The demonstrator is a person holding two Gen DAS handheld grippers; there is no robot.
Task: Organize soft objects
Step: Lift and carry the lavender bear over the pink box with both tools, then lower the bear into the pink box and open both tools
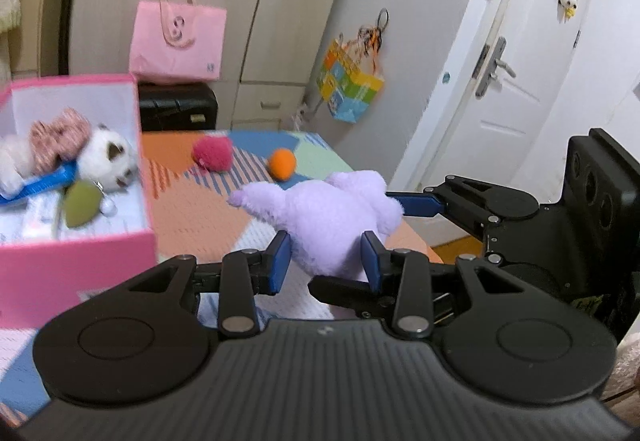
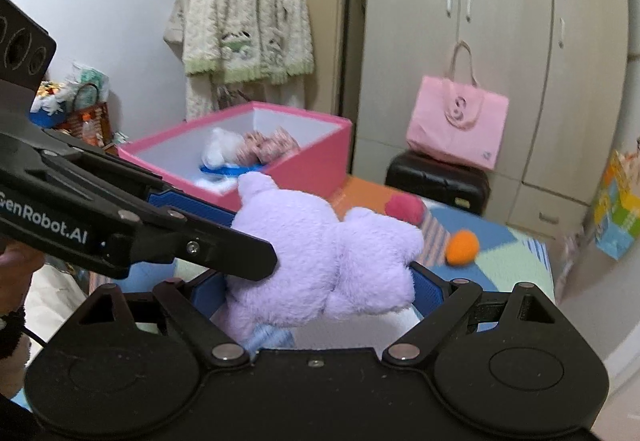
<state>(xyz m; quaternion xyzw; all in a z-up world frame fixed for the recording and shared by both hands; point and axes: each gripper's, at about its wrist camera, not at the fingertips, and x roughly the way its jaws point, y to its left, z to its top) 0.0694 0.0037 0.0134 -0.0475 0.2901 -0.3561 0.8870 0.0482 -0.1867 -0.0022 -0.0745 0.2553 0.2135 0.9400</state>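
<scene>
A lilac plush toy [image 1: 332, 217] hangs in the air above the patterned mat, held by both grippers. My left gripper [image 1: 326, 261] is shut on its lower part. My right gripper [image 2: 320, 289] is shut on its body [image 2: 320, 261], and its blue finger [image 1: 416, 203] shows in the left wrist view touching the toy's right side. A pink storage box [image 1: 76, 261] stands to the left and holds a white plush cat [image 1: 106, 157], a pink knitted item [image 1: 60, 137] and a green soft piece [image 1: 82, 203]. A magenta soft ball [image 1: 212, 155] and an orange soft ball [image 1: 282, 163] lie on the mat beyond the toy.
A pink tote bag [image 1: 178, 41] sits on a black case [image 1: 178, 107] in front of the wardrobe [image 1: 248, 21]. A colourful paper bag [image 1: 350, 85] hangs on the wall. A white door [image 1: 516, 65] is at right. A fluffy cardigan [image 2: 248, 9] hangs behind the box.
</scene>
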